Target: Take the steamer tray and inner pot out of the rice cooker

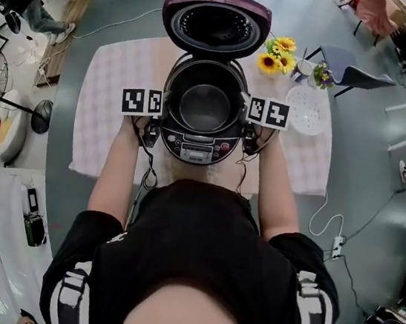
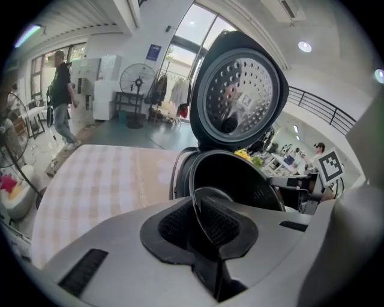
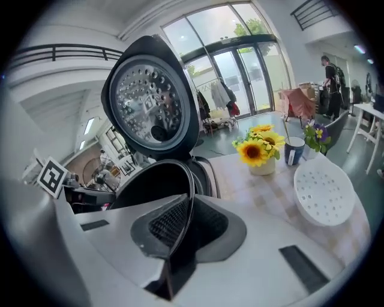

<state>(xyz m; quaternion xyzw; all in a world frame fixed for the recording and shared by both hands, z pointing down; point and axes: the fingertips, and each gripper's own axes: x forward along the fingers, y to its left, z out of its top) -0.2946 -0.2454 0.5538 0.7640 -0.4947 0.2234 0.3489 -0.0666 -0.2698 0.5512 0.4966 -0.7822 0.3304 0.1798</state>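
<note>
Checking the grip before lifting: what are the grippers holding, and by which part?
Both grip the inner pot by its rim: left gripper on its left side, right gripper on its right.

- The table [image 1: 113,107] I stood at was covered by a pale checked cloth [image 2: 102,180] across its whole top.
- The rice cooker [image 1: 197,148] sat on the cloth at the middle, close to my edge, with its lid swung up toward the far side.
- The white perforated steamer tray [image 1: 307,111] lay flat on the cloth to my right of the cooker, apart from it.
- A pot of sunflowers [image 1: 276,54], a mug [image 1: 303,69] and a small bunch of purple flowers [image 1: 322,75] stood together near the far right corner, beyond the tray.
</note>
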